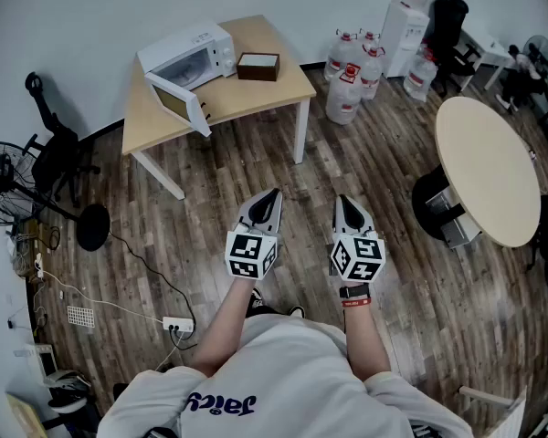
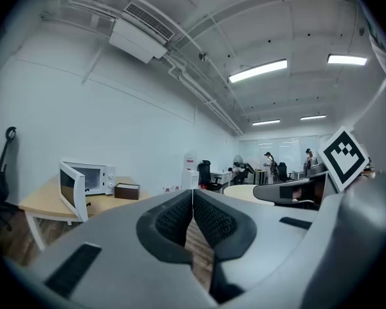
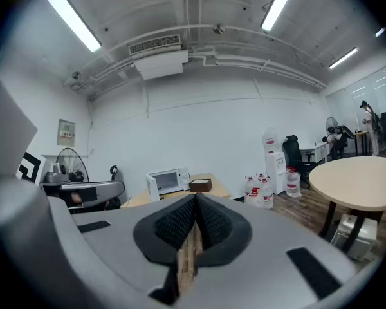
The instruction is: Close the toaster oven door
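The left gripper (image 2: 192, 197) and right gripper (image 3: 195, 201) are both pinched tight on nothing. Their ribbed black pads (image 2: 174, 221) meet at the tips inside smooth grey shells. Well ahead, on a pale wooden table (image 1: 265, 94), sits the boxy white toaster oven (image 1: 194, 55). Its windowed door (image 1: 177, 102) is swung out wide, and a small brown box (image 1: 258, 66) sits beside the oven.

Light wooden worktop (image 1: 265, 94) on white legs, white toaster oven (image 1: 190, 56) along its far edge toward the left corner, door (image 1: 177, 102) swung open over the worktop, dark brown box (image 1: 258, 66) just beside it.
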`<action>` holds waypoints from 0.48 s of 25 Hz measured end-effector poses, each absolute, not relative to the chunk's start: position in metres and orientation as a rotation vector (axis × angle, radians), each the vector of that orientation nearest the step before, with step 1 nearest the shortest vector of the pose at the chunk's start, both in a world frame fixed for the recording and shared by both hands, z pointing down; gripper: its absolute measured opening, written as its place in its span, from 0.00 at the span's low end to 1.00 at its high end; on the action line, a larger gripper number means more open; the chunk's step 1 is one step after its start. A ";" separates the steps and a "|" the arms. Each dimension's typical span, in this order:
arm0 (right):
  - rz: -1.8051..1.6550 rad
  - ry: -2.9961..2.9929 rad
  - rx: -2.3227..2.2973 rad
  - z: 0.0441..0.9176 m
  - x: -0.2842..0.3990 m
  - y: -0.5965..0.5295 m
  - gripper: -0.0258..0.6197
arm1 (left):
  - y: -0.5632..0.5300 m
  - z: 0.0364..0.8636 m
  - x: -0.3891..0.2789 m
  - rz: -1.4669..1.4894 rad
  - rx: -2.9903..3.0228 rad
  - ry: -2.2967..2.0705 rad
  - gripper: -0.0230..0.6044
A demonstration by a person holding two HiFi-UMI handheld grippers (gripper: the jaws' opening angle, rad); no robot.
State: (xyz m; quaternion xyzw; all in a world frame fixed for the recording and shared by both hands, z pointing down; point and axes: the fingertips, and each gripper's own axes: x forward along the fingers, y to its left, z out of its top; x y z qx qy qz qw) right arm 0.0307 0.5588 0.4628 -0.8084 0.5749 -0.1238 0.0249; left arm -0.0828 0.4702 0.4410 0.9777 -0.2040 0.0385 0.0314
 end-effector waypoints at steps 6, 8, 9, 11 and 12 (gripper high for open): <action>-0.434 1.736 -2.468 0.485 0.040 0.594 0.05 | 0.510 0.466 -0.084 0.150 2.974 -0.634 0.07; -0.469 1.753 -2.445 0.493 0.038 0.589 0.05 | 0.510 0.472 -0.086 0.168 2.961 -0.646 0.07; -0.483 1.762 -2.431 0.496 0.037 0.587 0.05 | 0.509 0.475 -0.087 0.178 2.955 -0.654 0.07; -0.498 1.769 -2.403 0.500 0.038 0.582 0.05 | 0.505 0.479 -0.086 0.184 2.944 -0.667 0.07; -0.499 1.772 -2.393 0.501 0.039 0.578 0.05 | 0.501 0.480 -0.085 0.180 2.937 -0.675 0.07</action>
